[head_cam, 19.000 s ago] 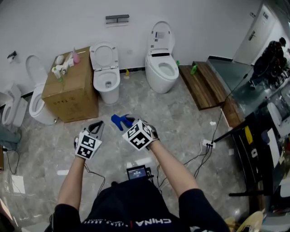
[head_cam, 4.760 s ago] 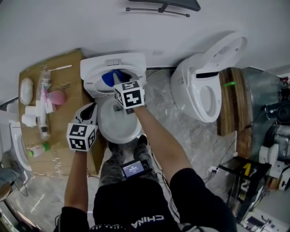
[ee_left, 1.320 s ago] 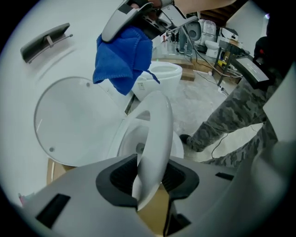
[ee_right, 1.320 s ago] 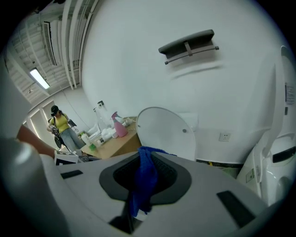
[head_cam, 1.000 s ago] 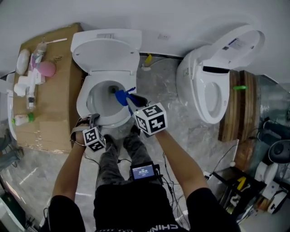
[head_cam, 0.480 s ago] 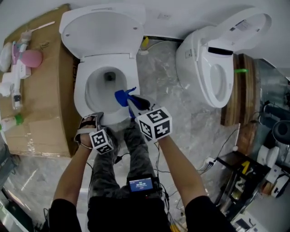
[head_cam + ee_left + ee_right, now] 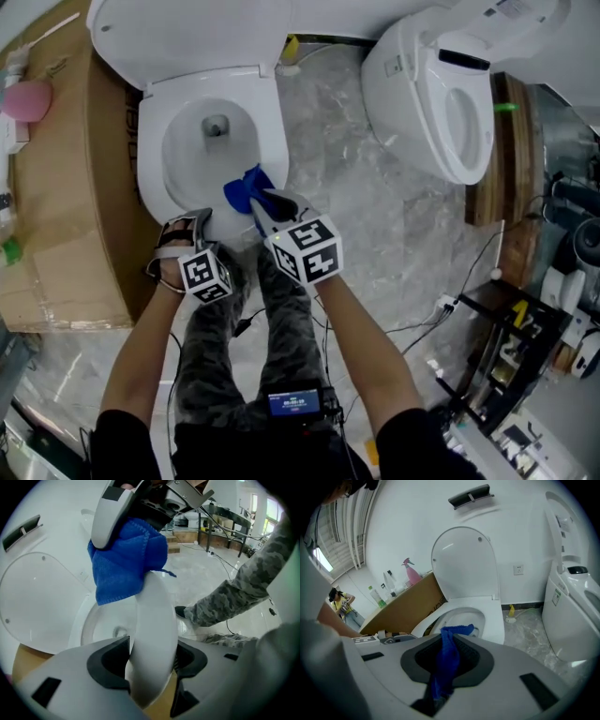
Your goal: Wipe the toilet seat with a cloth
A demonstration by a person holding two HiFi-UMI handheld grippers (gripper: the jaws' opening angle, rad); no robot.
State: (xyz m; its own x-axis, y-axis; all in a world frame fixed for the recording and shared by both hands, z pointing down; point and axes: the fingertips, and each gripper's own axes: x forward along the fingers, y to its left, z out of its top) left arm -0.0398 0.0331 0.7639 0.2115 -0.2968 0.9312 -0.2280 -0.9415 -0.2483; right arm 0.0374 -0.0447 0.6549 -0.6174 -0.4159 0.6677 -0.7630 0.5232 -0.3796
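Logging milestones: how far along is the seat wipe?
Done: blue cloth clamped in right gripper, at the front of the seat. In hand: left gripper opening its jaws around the seat's front edge. Left: wiping; whether any is done can't be told.

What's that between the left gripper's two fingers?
The white rim of the toilet seat, shown in the left gripper view; the fingers are opening on either side of it.
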